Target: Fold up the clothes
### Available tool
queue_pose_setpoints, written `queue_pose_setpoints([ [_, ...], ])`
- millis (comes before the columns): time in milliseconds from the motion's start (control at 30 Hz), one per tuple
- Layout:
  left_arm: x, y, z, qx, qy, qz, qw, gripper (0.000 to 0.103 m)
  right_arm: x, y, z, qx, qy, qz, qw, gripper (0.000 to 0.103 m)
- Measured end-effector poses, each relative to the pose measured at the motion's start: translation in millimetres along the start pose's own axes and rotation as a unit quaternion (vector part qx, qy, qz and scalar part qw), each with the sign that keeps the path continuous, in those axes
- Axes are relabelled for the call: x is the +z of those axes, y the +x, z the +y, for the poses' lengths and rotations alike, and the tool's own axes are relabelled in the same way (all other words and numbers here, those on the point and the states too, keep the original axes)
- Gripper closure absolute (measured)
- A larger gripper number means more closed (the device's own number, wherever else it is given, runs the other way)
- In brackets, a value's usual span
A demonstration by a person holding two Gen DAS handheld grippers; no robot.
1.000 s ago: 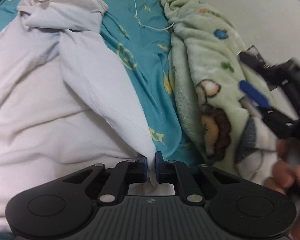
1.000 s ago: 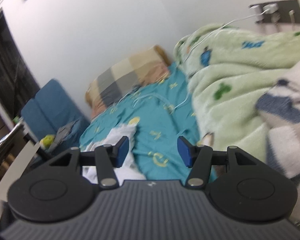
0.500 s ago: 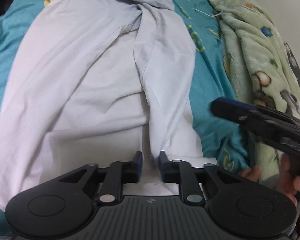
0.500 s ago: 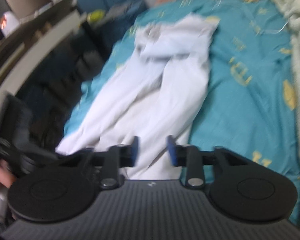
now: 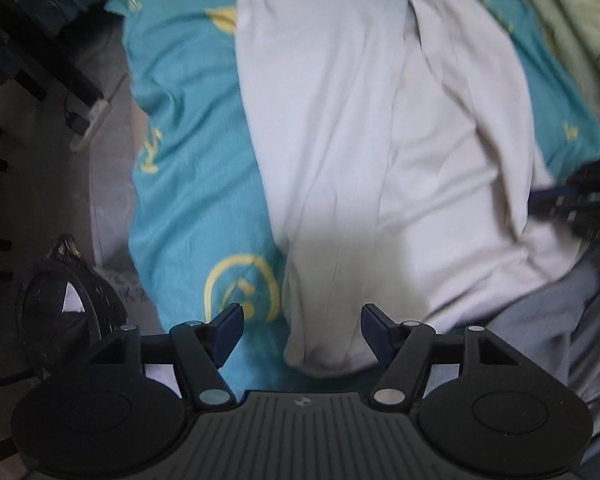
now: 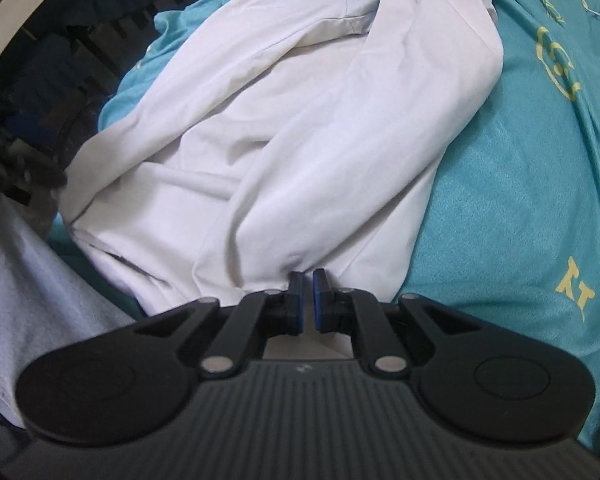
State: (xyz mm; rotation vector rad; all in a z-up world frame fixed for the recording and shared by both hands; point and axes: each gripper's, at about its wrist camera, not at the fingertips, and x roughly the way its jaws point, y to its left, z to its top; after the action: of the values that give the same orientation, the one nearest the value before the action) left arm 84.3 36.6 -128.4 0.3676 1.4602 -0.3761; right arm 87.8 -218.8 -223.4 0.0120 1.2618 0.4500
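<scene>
Right wrist view: right gripper [image 6: 307, 300] pinches the soft, limp white garment's [image 6: 300, 120] lower-centre hem; left gripper [image 5: 302, 334] is opening, nothing pressed between its pads

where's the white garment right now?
The white garment lies spread on the teal bedsheet, filling the middle of both wrist views, its near hem at the right gripper.

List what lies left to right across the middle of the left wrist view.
Dark floor with a power strip → teal bedsheet → white garment → right gripper at the far edge.
</scene>
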Motion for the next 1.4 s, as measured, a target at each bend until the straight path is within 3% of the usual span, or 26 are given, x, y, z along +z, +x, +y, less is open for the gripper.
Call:
queue_pose_setpoints([
  [67,-2.2,12.9,-7.1,0.000,0.015,0.026,0.9995,0.040,1.7,-1.2,-2.0,0.002,0.004,-0.002,1.000,0.096],
  [100,-3.2,16.5,-11.5,0.003,0.025,0.037,0.9990,0.053,2.9,-2.0,-3.2,0.004,0.006,-0.002,1.000,0.096],
  [133,-5.3,17.7,-18.6,0.009,0.035,0.040,0.9985,0.085,4.1,-2.8,-4.4,0.005,0.008,-0.003,1.000,0.096],
  [167,-7.4,18.8,-25.9,0.014,0.045,0.044,0.9979,0.097,5.1,-3.2,-5.3,0.005,0.010,-0.003,1.000,0.096],
  [300,1.0,-19.6,-40.4,0.005,0.043,-0.010,0.9990,0.097,5.4,-2.1,-6.9,0.008,0.014,-0.005,1.000,0.096],
  [433,12.5,-69.6,-66.6,-0.051,0.011,-0.052,0.9973,0.097,6.3,-2.0,-9.5,0.011,0.021,-0.009,1.000,0.096],
  [567,12.0,-66.3,-111.5,-0.102,-0.001,-0.070,0.9923,0.097,6.7,-3.0,-13.4,0.015,0.035,-0.012,0.999,0.096],
  [800,1.2,16.9,-144.2,-0.114,0.016,-0.036,0.9926,0.091,4.5,-15.6,-18.6,0.022,0.068,-0.023,0.997,0.095],
  [867,-5.0,13.4,-135.0,-0.147,0.003,-0.046,0.9881,0.079,3.5,-26.0,-22.1,0.026,0.084,-0.036,0.996,0.093],
  [933,-13.2,0.3,-119.9,-0.183,-0.009,-0.070,0.9806,0.052,4.7,-36.1,-28.2,0.026,0.109,-0.051,0.992,0.093],
  [1067,-24.1,-19.8,-76.5,-0.215,-0.062,-0.121,0.9671,0.032,7.2,-41.8,-48.2,0.026,0.170,-0.031,0.985,0.090],
  [1100,-24.5,-17.8,-63.7,-0.223,-0.087,-0.125,0.9629,0.026,6.6,-40.6,-53.1,0.026,0.183,-0.019,0.983,0.086],
  [1167,-23.9,-8.2,-42.8,-0.228,-0.131,-0.121,0.9571,0.024,4.1,-36.7,-57.0,0.019,0.195,0.003,0.981,0.058],
  [1200,-21.7,1.9,-34.4,-0.225,-0.148,-0.108,0.9571,0.024,3.3,-36.1,-58.1,0.016,0.197,0.013,0.980,0.034],
  [1233,-19.4,12.2,-26.0,-0.221,-0.165,-0.094,0.9567,0.024,3.0,-35.2,-57.4,0.014,0.192,0.024,0.981,0.027],
  [1300,-17.0,33.1,-18.2,-0.221,-0.184,-0.064,0.9556,0.024,2.7,-31.6,-53.4,0.013,0.175,0.049,0.983,0.029],
  [1400,-10.0,51.5,-24.7,-0.250,-0.180,-0.025,0.9512,0.024,1.7,-15.6,-49.5,0.035,0.176,0.088,0.980,0.029],
])
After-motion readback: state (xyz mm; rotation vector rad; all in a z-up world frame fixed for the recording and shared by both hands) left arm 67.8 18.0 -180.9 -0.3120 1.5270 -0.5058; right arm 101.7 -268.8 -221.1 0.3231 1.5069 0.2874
